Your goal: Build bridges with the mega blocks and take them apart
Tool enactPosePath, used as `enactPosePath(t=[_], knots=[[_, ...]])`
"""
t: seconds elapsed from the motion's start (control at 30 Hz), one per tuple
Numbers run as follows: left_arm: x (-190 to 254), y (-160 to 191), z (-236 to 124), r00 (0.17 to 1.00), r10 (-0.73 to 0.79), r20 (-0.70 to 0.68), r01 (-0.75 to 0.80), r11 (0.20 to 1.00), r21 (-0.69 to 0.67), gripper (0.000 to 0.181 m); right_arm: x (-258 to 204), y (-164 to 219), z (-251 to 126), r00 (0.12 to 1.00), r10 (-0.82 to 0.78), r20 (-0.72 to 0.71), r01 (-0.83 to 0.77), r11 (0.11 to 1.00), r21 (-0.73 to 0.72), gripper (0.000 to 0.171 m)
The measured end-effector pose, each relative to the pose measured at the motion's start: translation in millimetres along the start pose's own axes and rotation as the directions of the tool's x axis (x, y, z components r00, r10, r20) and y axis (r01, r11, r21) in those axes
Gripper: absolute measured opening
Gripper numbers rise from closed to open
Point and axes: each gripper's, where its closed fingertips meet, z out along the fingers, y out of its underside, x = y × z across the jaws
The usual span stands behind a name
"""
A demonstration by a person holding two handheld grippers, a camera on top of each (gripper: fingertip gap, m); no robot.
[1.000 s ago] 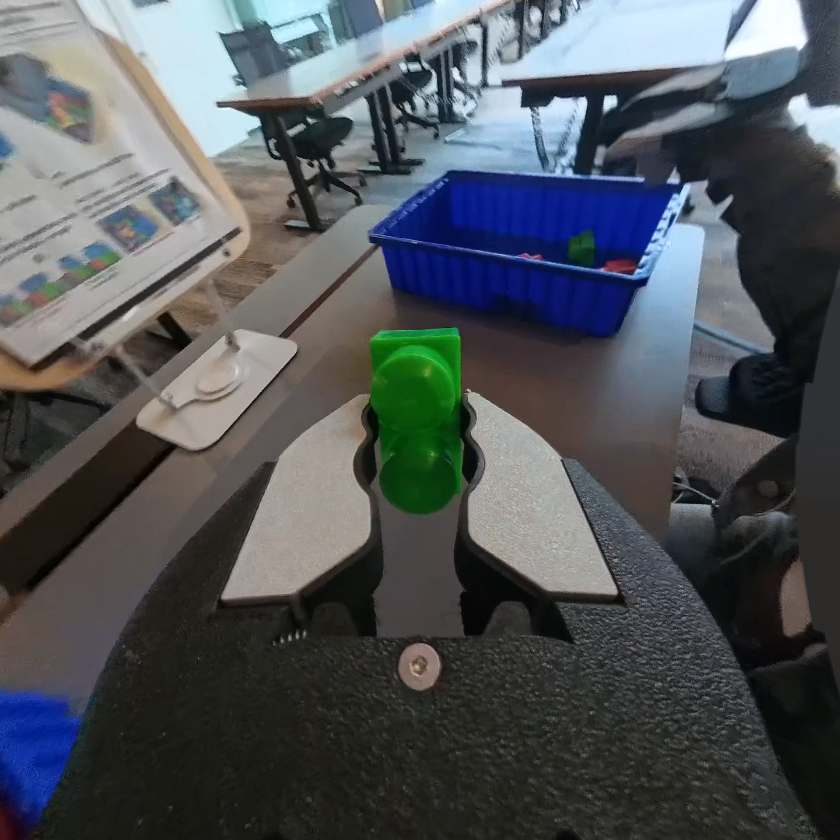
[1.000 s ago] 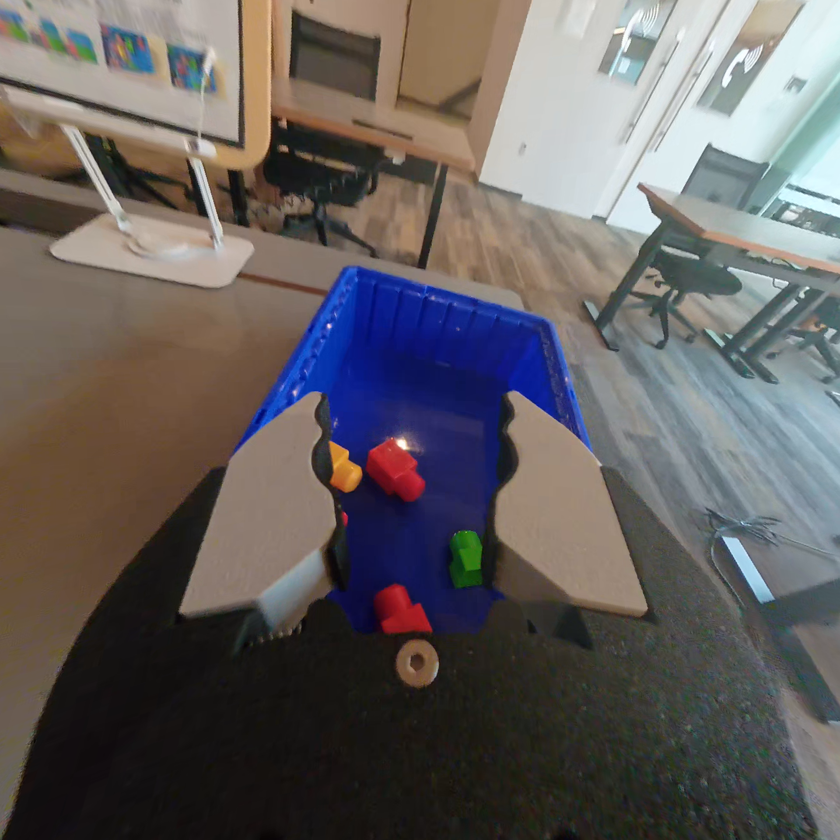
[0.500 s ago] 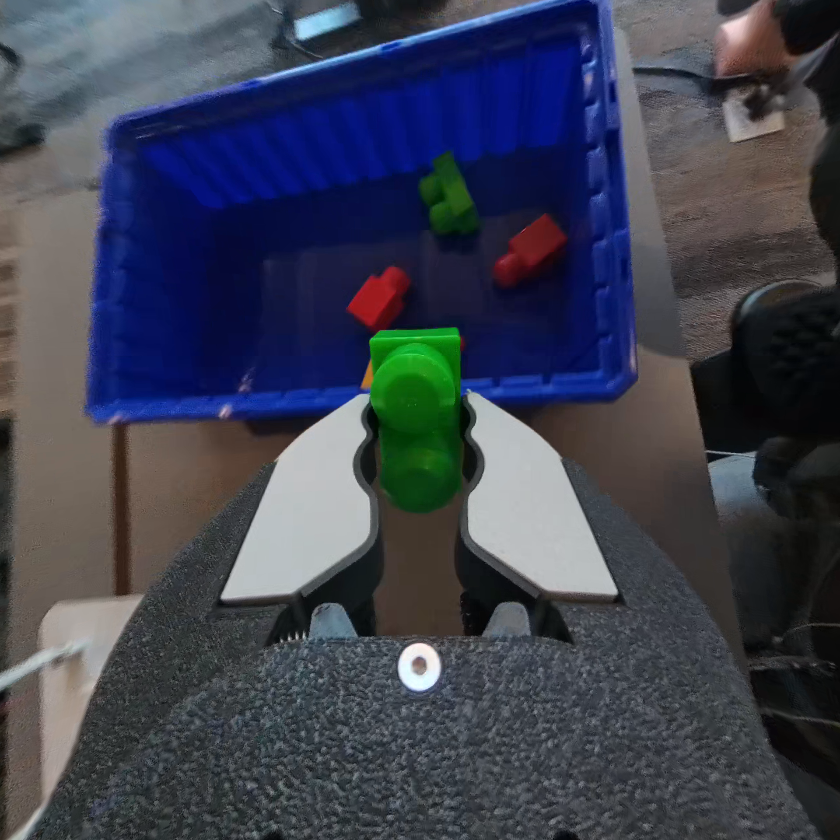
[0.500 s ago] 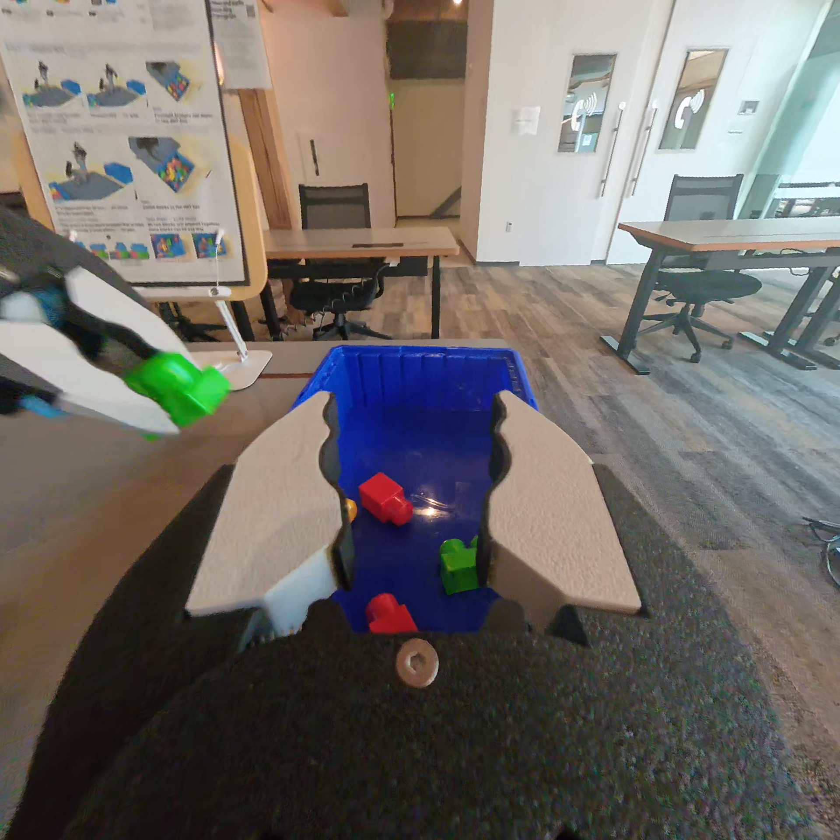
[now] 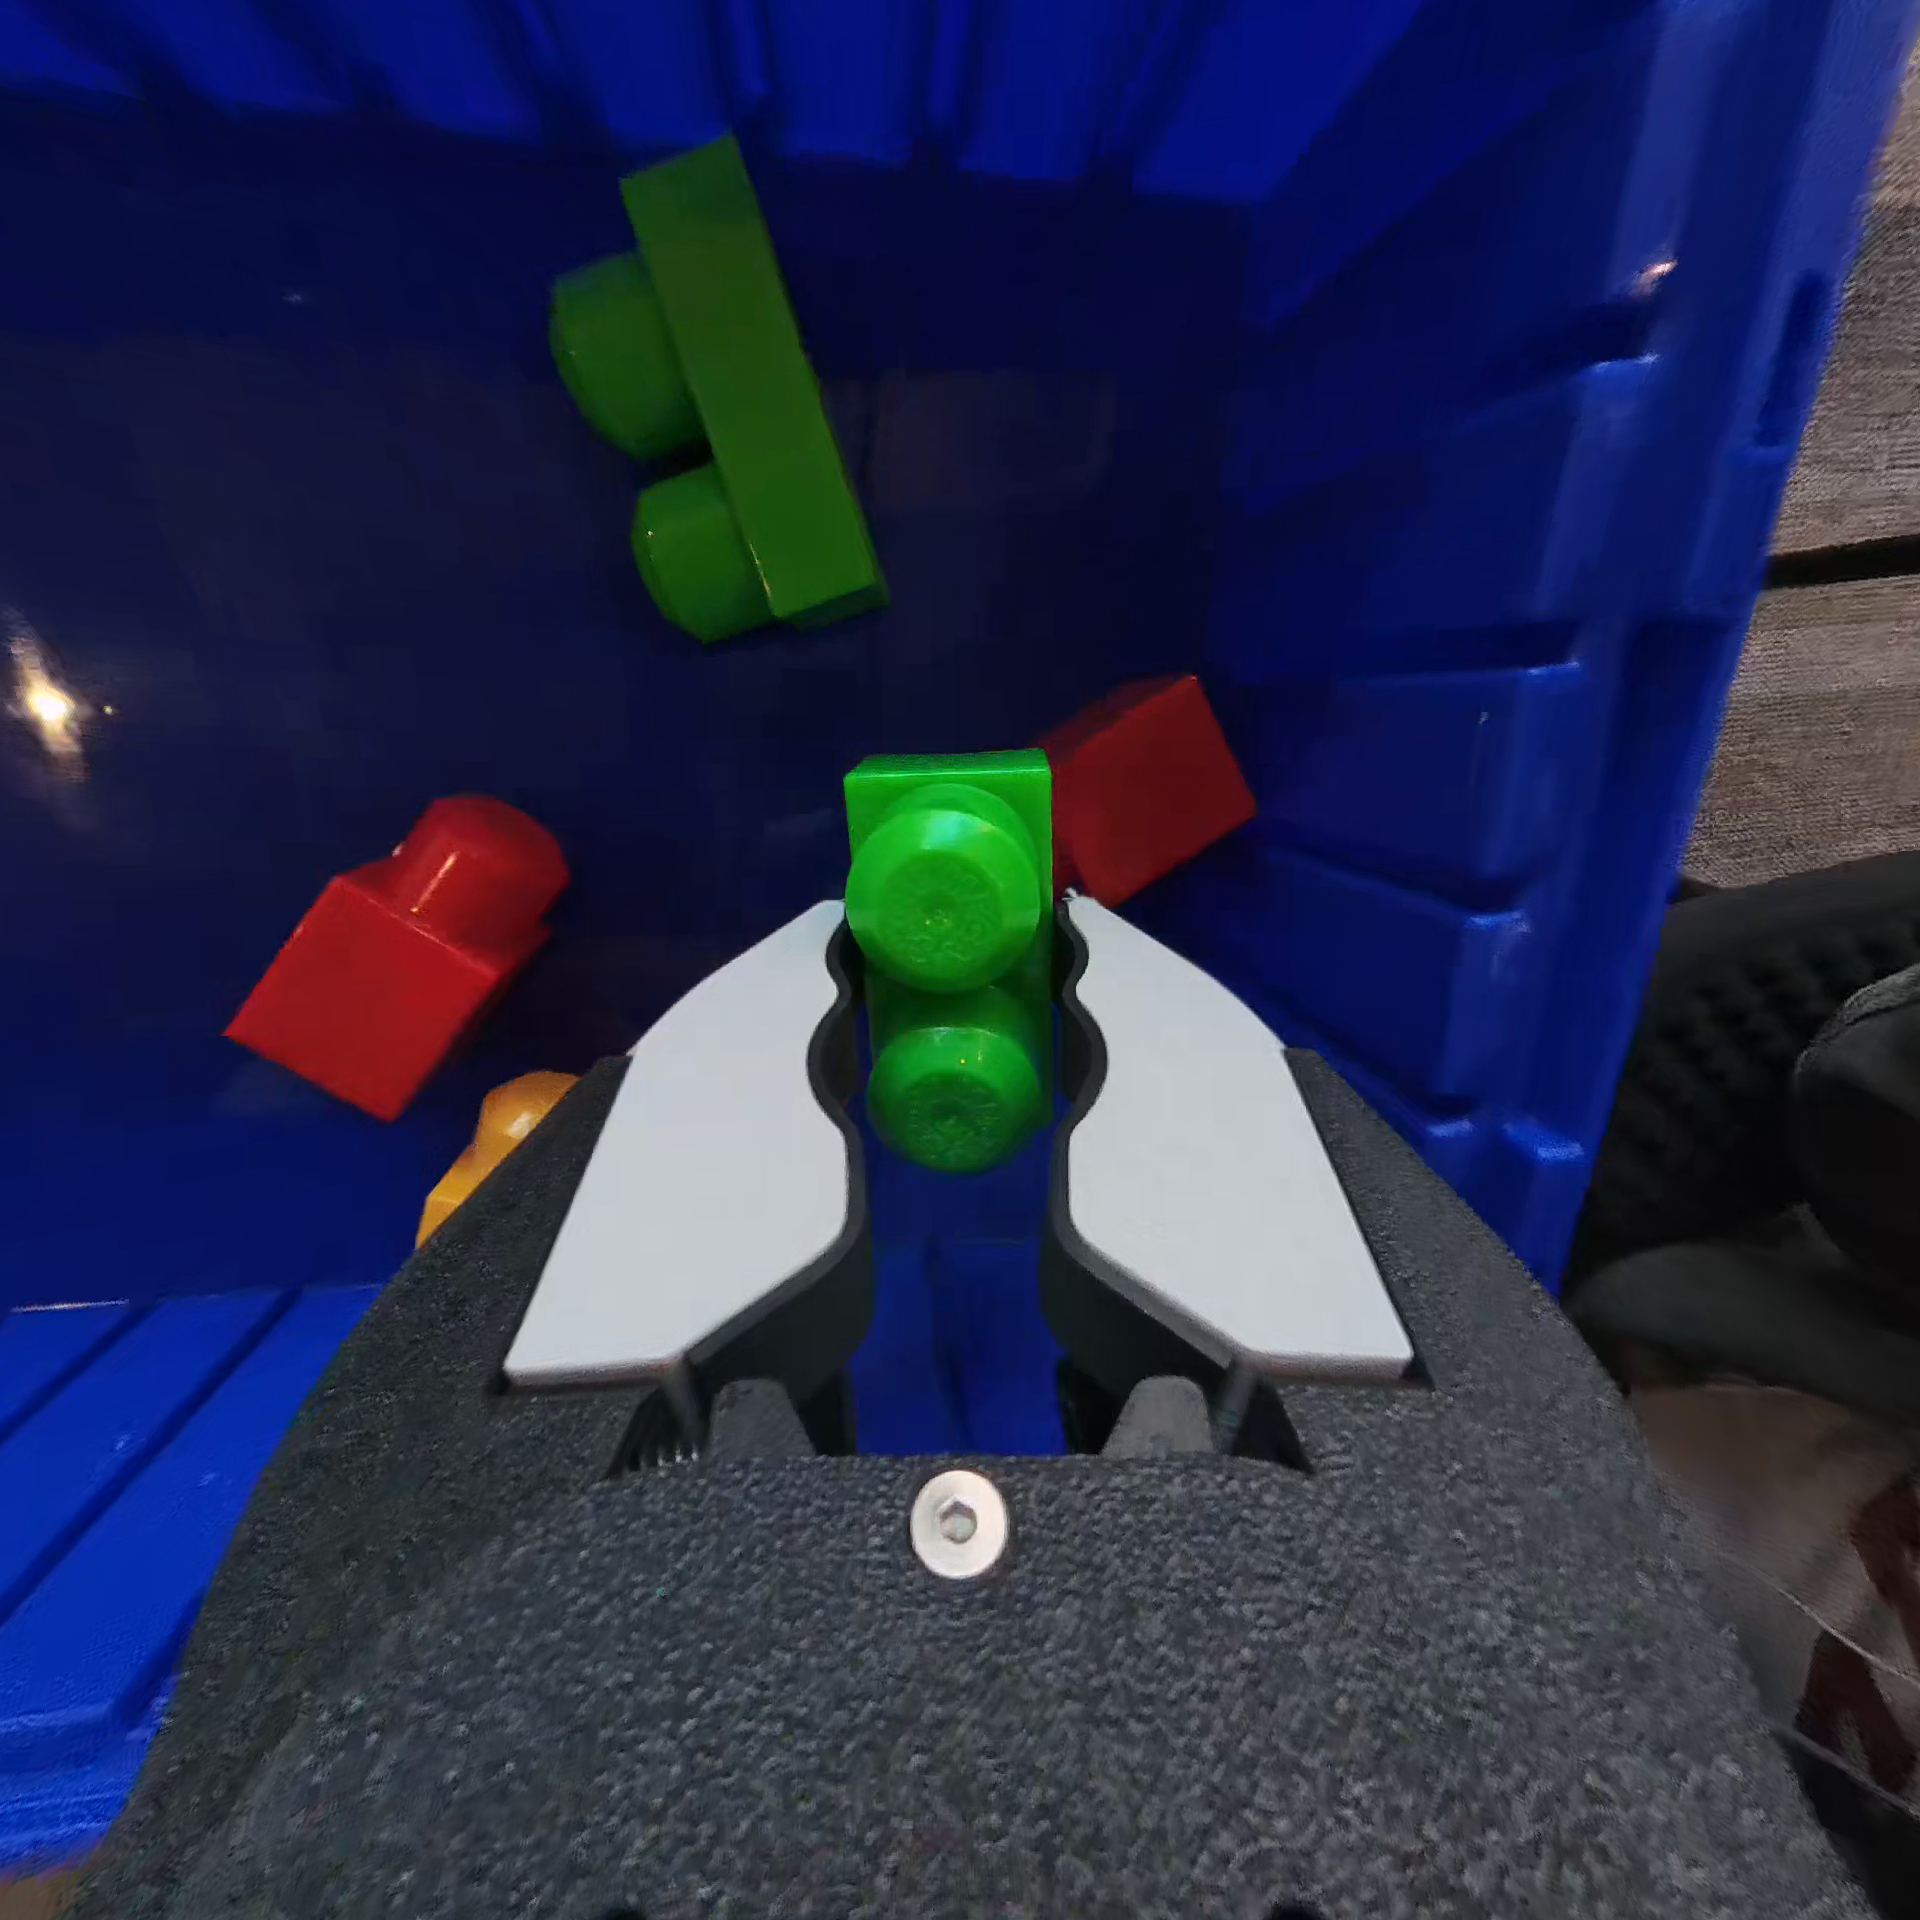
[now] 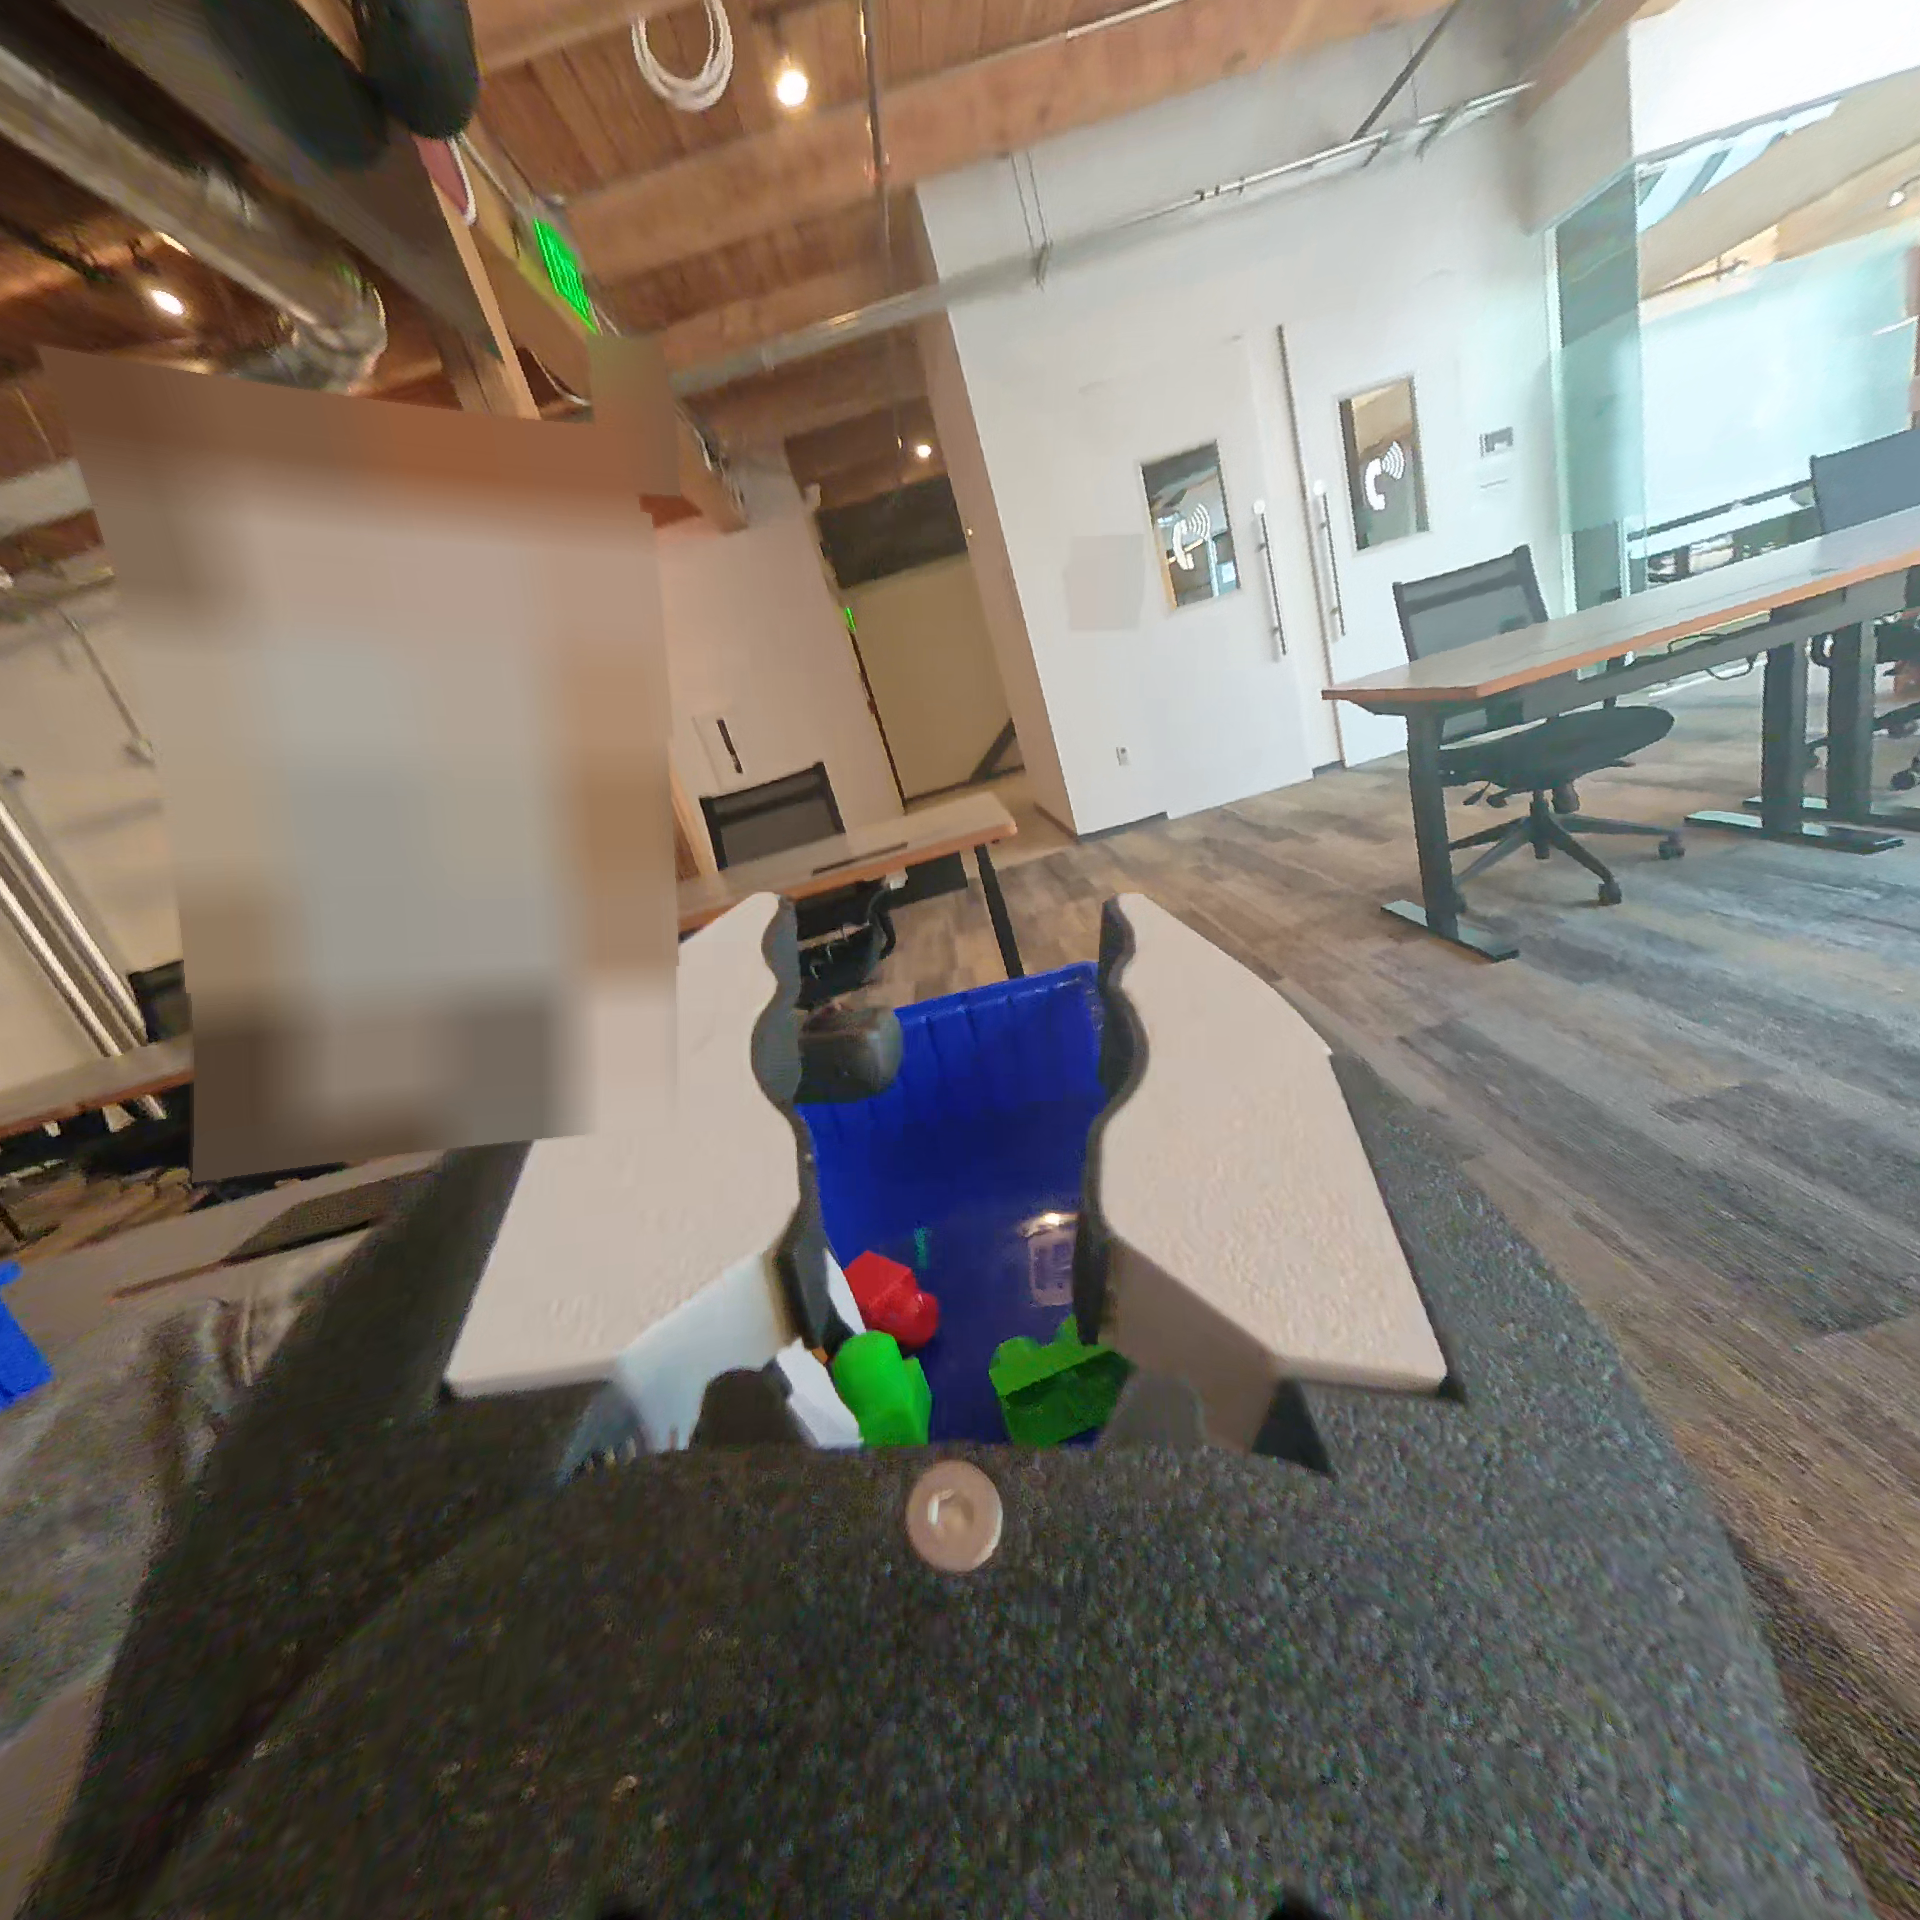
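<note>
In the left wrist view my left gripper (image 5: 951,920) is shut on a green two-stud block (image 5: 940,904), studs facing the camera, held low inside the blue bin (image 5: 1455,727). On the bin floor lie another green block (image 5: 727,395), two red blocks (image 5: 395,956) (image 5: 1143,790) and an orange block (image 5: 488,1143), partly hidden by the gripper. My right gripper (image 6: 945,935) is open and empty above the near side of the bin (image 6: 966,1122). Between its fingers I see the held green block (image 6: 883,1392), a red block (image 6: 894,1299) and the loose green block (image 6: 1055,1387).
The bin stands on a brown table (image 6: 260,1247). A blue piece (image 6: 16,1340) shows at the table's left edge. Desks (image 6: 1662,634) and office chairs (image 6: 1538,738) stand beyond on the wood floor. A person's dark clothing (image 5: 1766,1143) is right of the bin. Across from one pair of fingers to the other is roughly 25 cm.
My left gripper has swung over the bin and gone down into it, still holding the green block. My right gripper has tilted up and pulled back from the bin, still open.
</note>
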Motion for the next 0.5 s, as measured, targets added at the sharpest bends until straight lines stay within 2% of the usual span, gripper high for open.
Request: enactPosePath(t=[0.13, 0.23, 0.5], knots=[[0, 1, 9, 1.0, -0.015, 0.003, 0.015, 1.0, -0.015, 0.034, -3, 2, 2, 0.999, 0.02, 0.03, -0.02, 1.0, -0.002, 0.053], [0, 0, 9, 1.0, -0.018, 0.001, 0.018, 1.0, 0.007, 0.036, -8, 9, 7, 0.999, -0.009, 0.046, 0.011, 0.999, -0.049, 0.059], [-8, -4, -4, 0.997, -0.014, 0.071, 0.008, 0.996, 0.085, 0.08, -18, 15, 12, 0.997, -0.049, 0.065, 0.054, 0.995, -0.089, 0.061]])
